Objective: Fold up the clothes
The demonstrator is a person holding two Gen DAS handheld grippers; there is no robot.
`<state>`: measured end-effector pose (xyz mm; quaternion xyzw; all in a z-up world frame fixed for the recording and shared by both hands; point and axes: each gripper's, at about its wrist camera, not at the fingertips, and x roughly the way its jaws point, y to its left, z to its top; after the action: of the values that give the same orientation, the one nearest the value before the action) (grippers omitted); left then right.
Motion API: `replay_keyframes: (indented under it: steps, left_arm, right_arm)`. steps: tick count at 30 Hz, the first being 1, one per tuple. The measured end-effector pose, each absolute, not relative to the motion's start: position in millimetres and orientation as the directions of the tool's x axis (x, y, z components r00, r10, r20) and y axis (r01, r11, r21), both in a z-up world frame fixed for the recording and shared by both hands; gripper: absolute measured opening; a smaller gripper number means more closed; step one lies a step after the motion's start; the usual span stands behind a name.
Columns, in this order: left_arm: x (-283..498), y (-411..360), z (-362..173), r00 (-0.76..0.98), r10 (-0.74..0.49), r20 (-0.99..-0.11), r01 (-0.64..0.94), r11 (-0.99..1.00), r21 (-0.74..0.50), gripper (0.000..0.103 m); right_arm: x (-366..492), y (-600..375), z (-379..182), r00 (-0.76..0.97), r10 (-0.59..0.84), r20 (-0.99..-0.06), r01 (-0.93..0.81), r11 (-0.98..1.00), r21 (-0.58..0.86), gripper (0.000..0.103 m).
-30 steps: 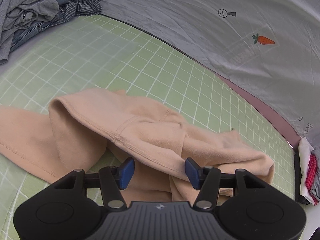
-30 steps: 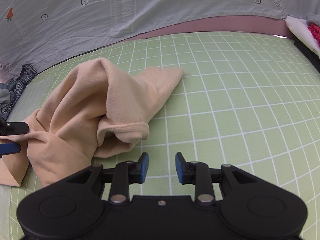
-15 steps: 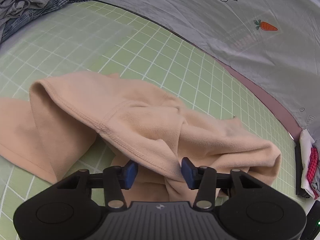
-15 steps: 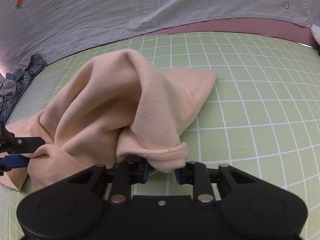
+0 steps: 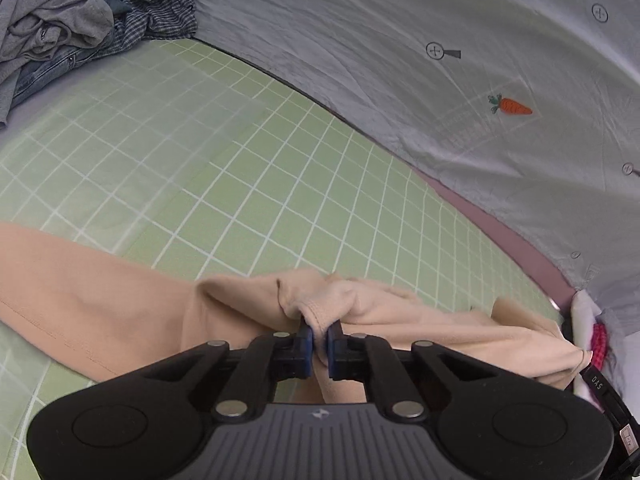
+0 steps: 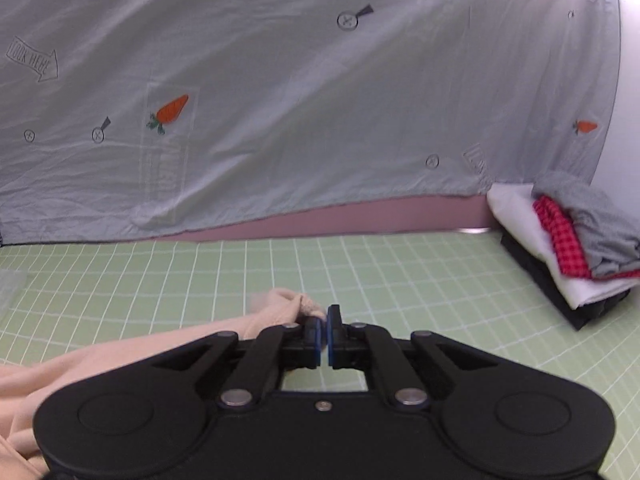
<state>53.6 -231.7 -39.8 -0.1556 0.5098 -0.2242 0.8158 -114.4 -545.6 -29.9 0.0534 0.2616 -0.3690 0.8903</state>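
Left wrist: garment (image 5: 100,304) pinched in tool (image 5: 319,338)

Peach fleece garment (image 6: 120,356) runs off left edge & under right gripper body; its pinched bit is blurred. Rumpled grey/denim clothes heap (image 5: 52,40) is cut off at left edge.

Green grid mat (image 5: 224,168) carries peach garment (image 5: 100,304), folded stack (image 6: 576,248).

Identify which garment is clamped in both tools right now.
The peach garment: the left tool and right tool each pinch its fabric. The grey and denim heap and the folded stack lie untouched.
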Motion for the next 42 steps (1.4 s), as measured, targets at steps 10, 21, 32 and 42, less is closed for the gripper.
replay_keyframes:
  steps: [10,21,32,42]
  left_arm:
    - [108.3,-247.1,-20.0,0.504,-0.422,-0.754,0.199,0.906,-0.375,0.014]
    - [77.8,-252.9,-83.3,0.289,-0.439,-0.851,0.207,0.896,-0.392,0.051]
    - [62.2,-291.4,-122.7,0.185,-0.344,-0.920,0.269,0.919,-0.290,0.061]
    - [64.8,-289.5,-125.3,0.188,-0.314,-0.931,0.294,0.922,-0.251,0.061]
  right_arm:
    - [-77.2,-556.6,-3.1,0.640,-0.587,-0.496,0.635,0.767,-0.088,0.034]
    - [-96.8,-537.5,-70.1,0.571,-0.443,-0.691,0.632,0.775,0.025,0.038]
    - [-89.8,-545.4,-120.2,0.461,-0.372,-0.805,0.711,0.698,0.084,0.053]
    - [-110.9,-580.5,-93.1,0.491,-0.481,-0.726,0.708,0.706,0.011,0.006]
